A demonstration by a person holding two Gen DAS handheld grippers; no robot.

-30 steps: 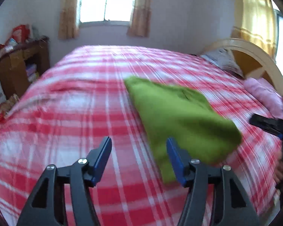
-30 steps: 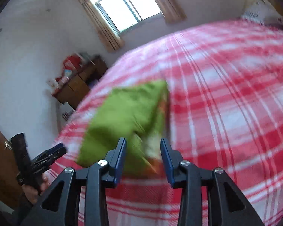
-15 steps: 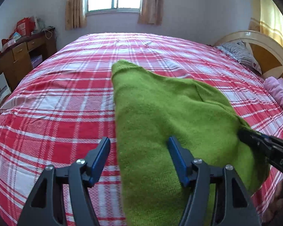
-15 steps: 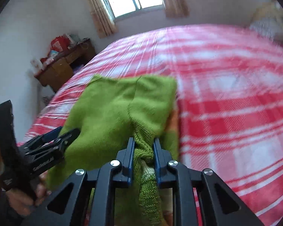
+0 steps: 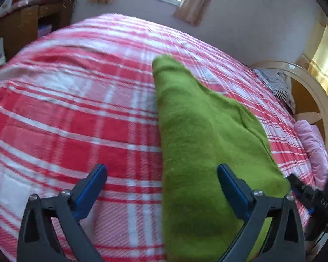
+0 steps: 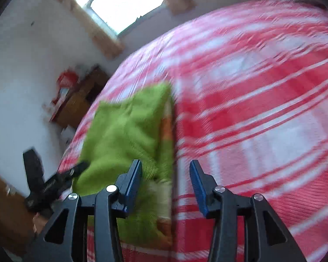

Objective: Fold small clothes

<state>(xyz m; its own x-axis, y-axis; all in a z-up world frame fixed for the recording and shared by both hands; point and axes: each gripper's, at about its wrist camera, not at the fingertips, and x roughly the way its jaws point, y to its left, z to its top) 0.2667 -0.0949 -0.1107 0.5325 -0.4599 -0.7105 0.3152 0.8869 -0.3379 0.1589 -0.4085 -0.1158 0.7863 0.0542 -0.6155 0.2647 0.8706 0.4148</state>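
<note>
Lying on the plaid bedspread [image 5: 76, 131], a folded green sweater [image 5: 203, 144].

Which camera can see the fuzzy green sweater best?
The left wrist view shows the fuzzy green knitted sweater best: it is large, fairly sharp, lying folded on the red and white checked bedspread. The right wrist view shows it smaller and motion-blurred, though an orange and white striped edge appears there.

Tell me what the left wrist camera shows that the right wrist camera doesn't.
Only the left wrist view shows the cream headboard and pink pillow. Only the right wrist view shows the orange and pale layers along the garment's edge. Both show the green knit garment lying on the red plaid bedspread, the window, and both grippers open.
</note>
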